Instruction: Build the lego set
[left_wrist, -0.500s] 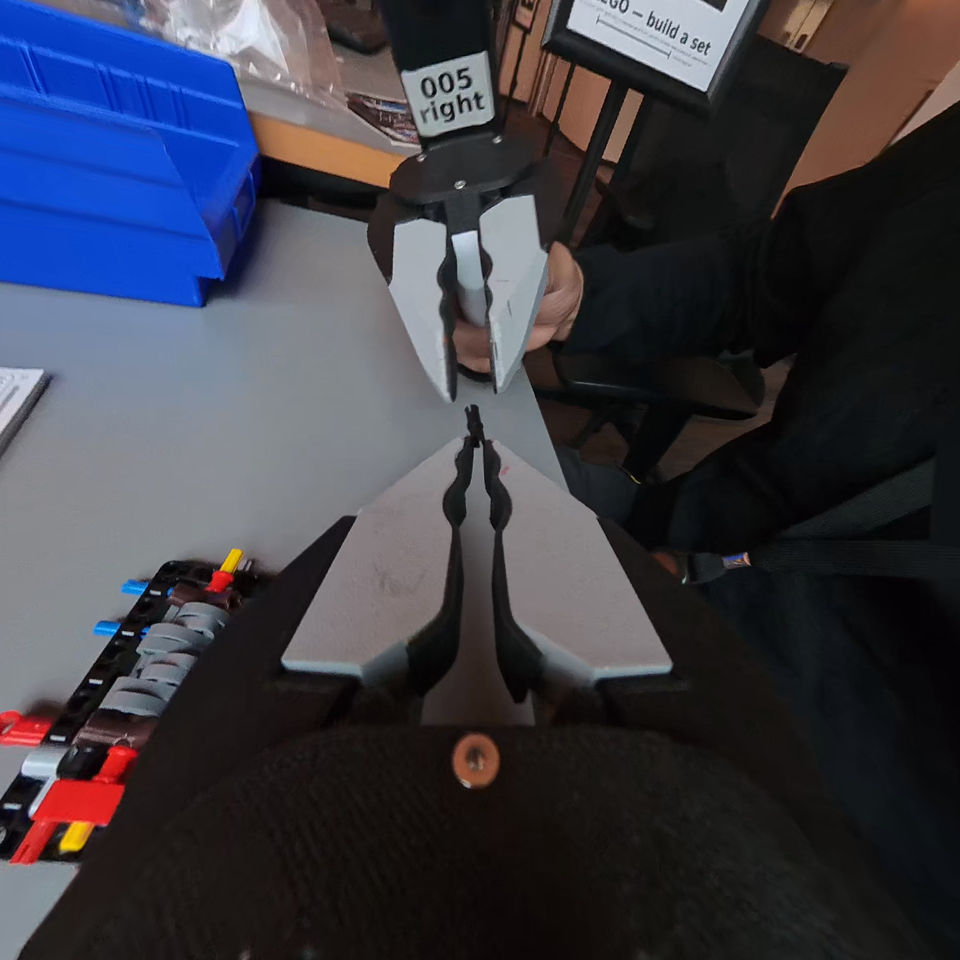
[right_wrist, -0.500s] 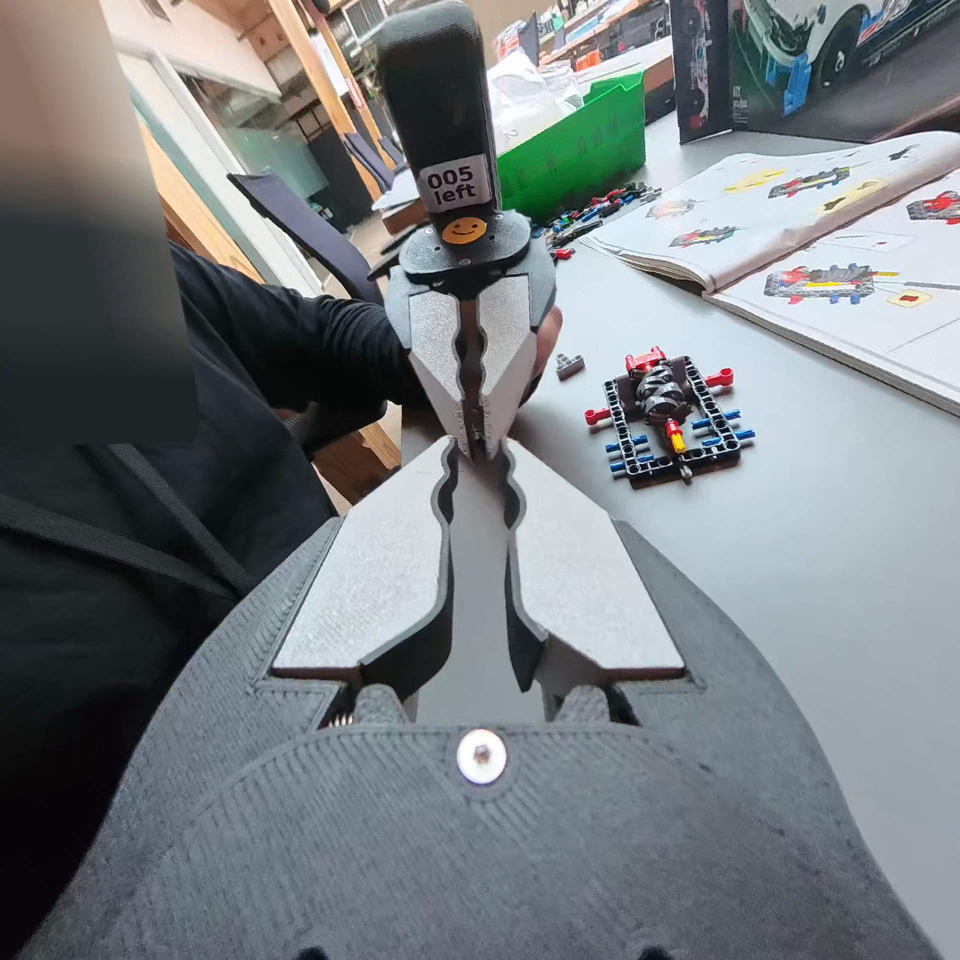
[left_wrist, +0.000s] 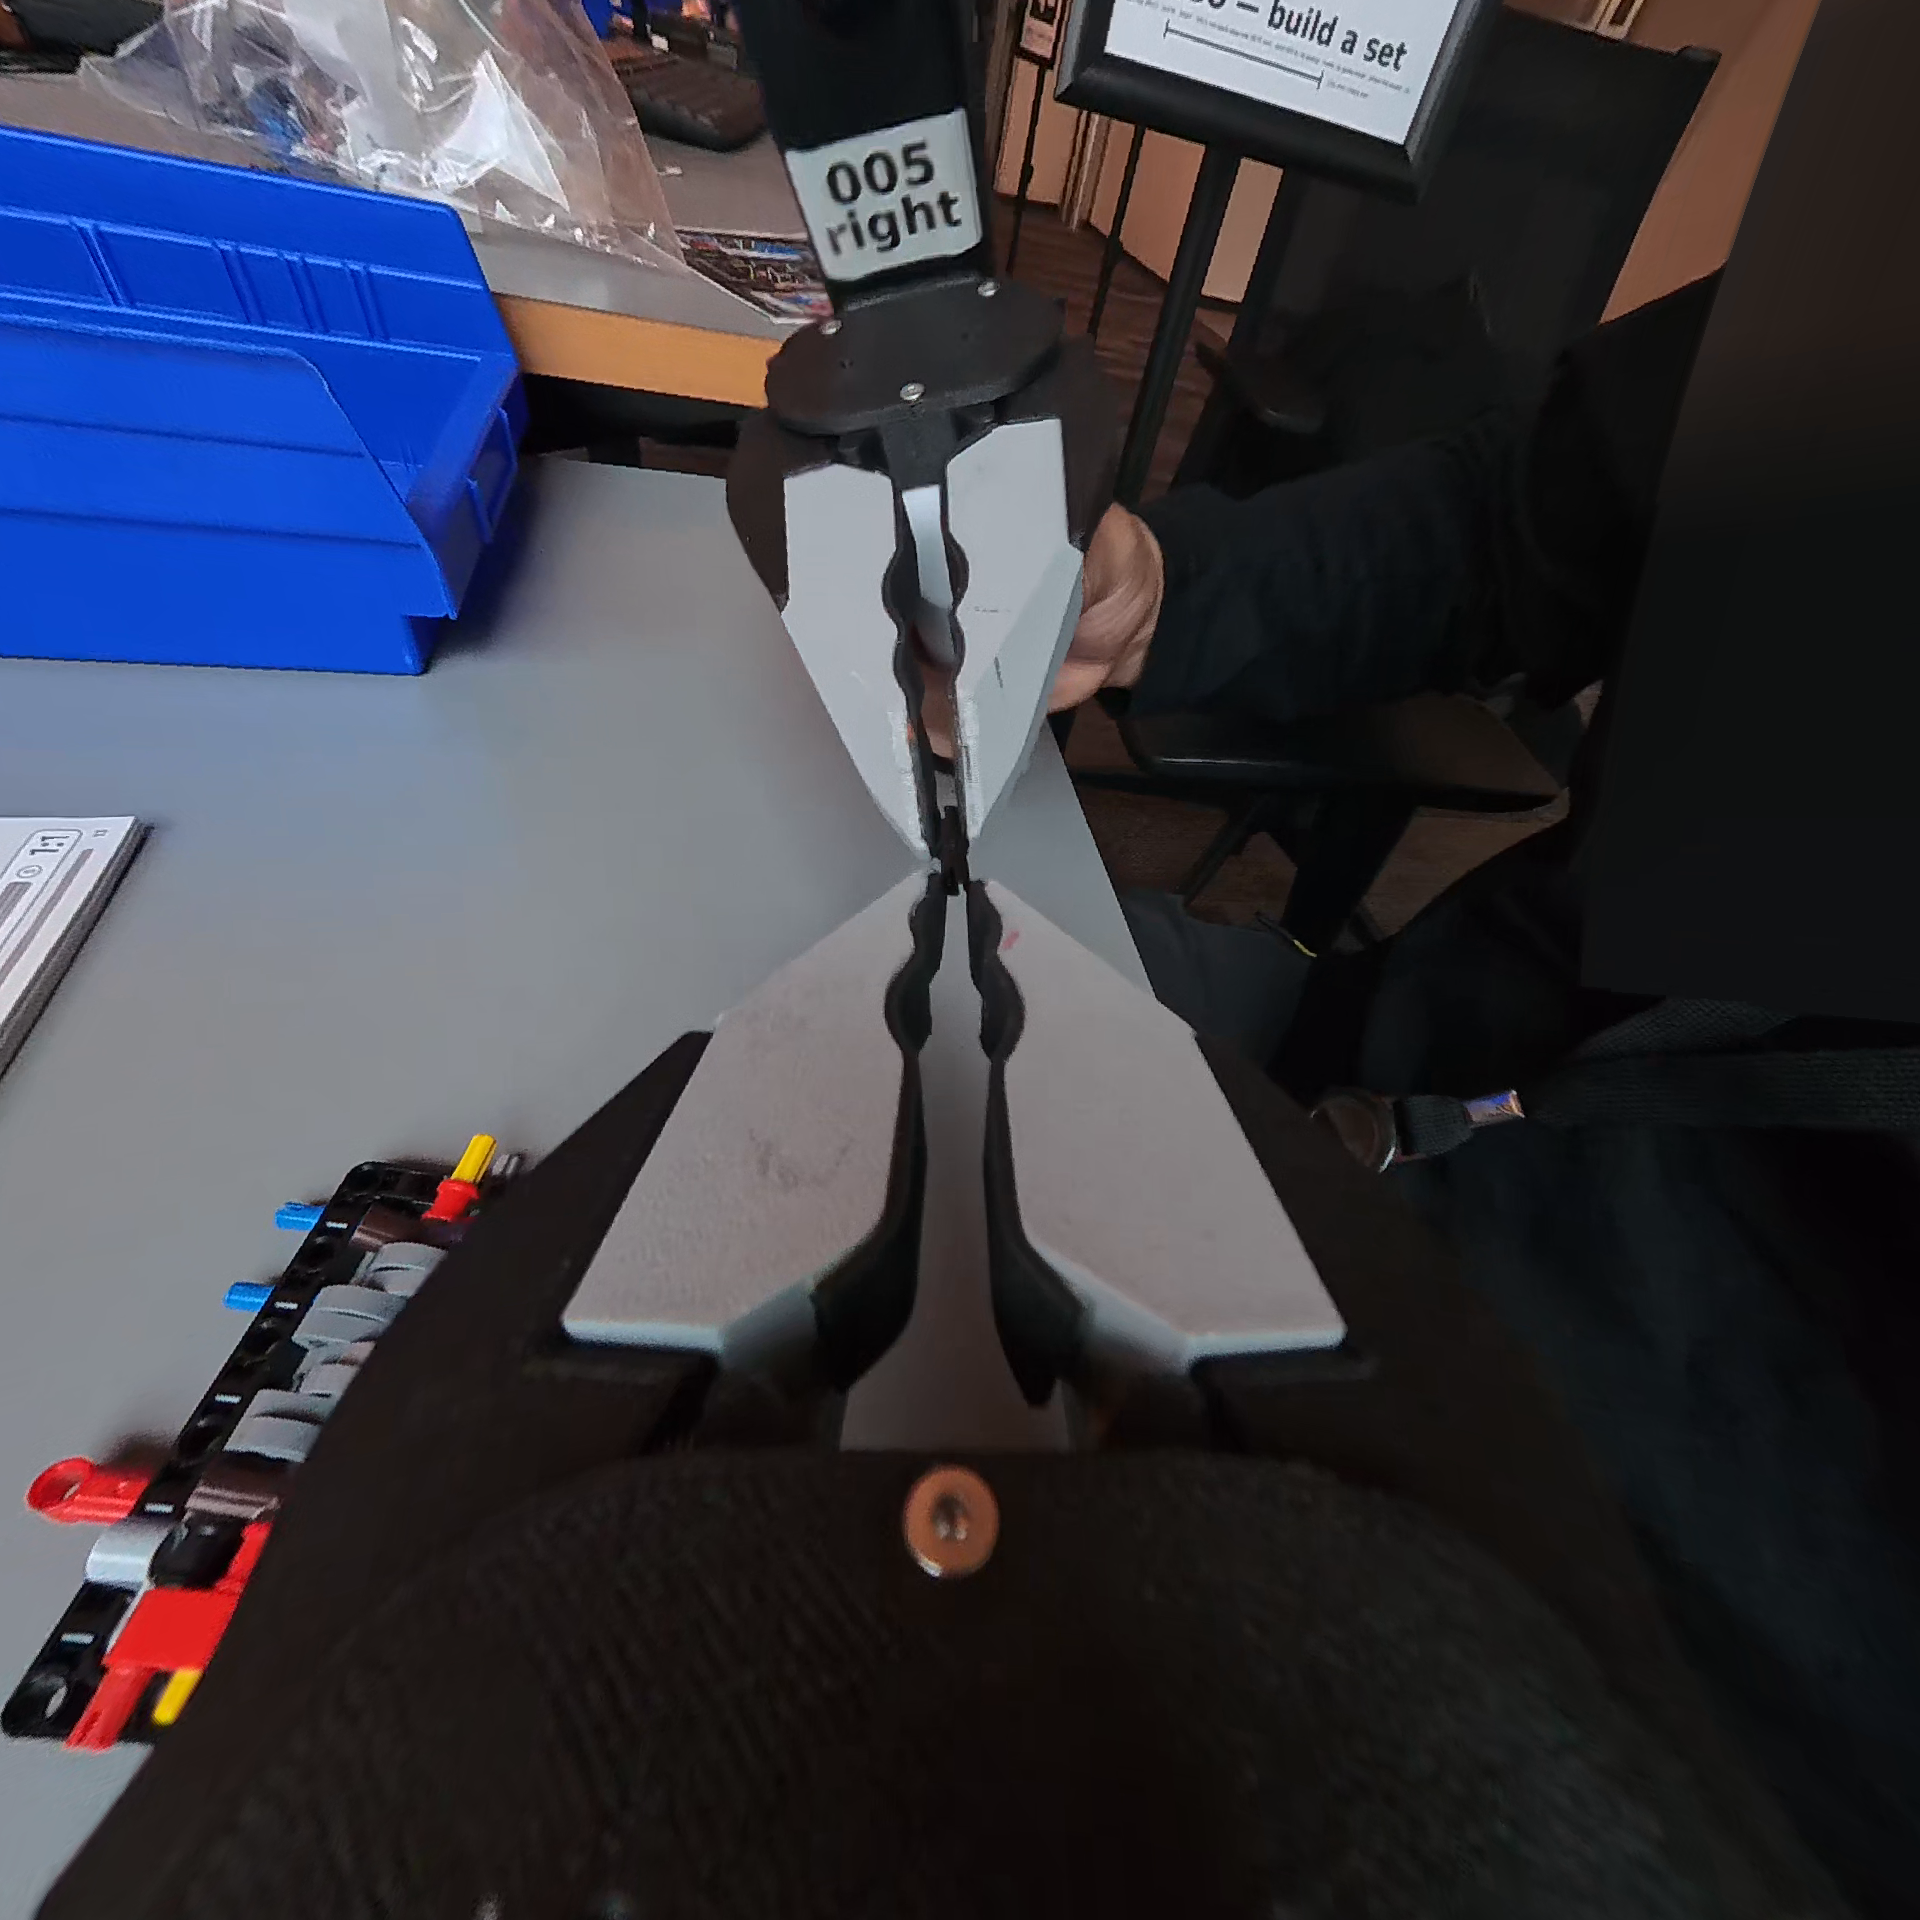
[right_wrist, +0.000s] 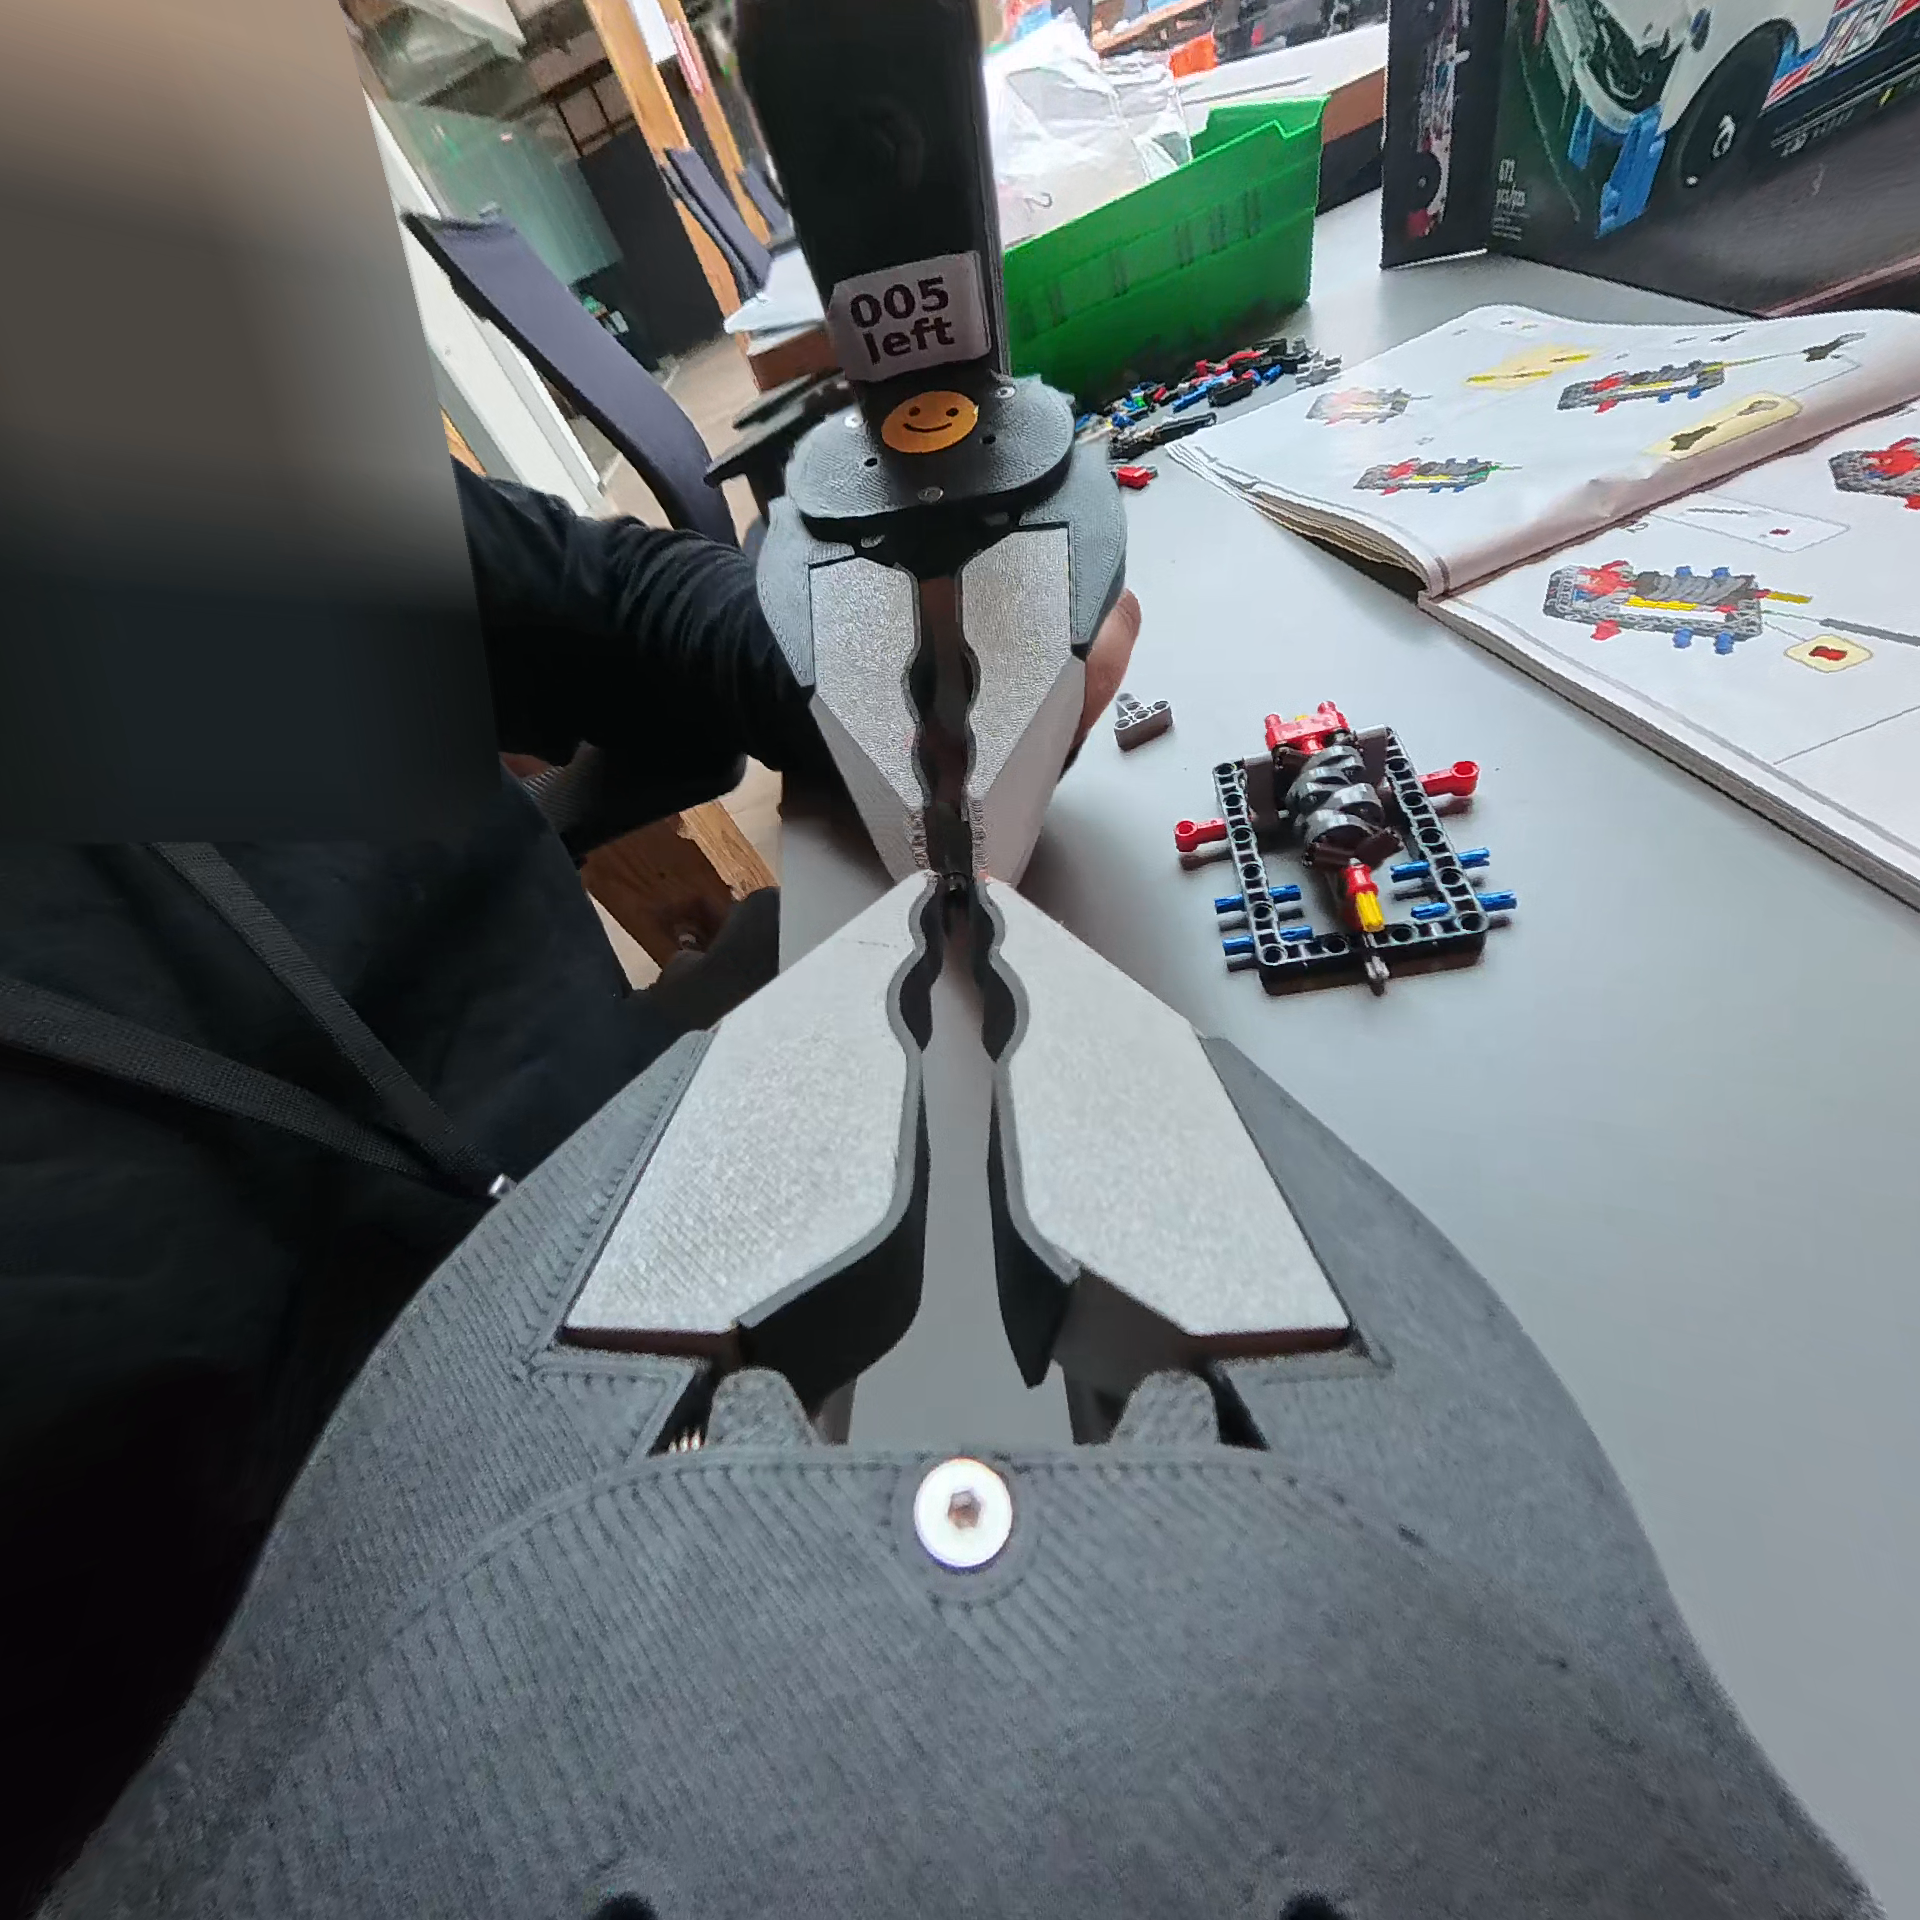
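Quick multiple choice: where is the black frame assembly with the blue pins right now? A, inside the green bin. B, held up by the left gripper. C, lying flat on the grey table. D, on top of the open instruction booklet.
C: the frame assembly lies flat on the bare grey table, apart from both grippers, short of the instruction booklet and green bin.

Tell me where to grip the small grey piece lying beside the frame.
Judging by shape, pinch the grey piece across its narrow stem from above. It lies flat and alone on the table, clear of the frame, so a top approach looks unobstructed.
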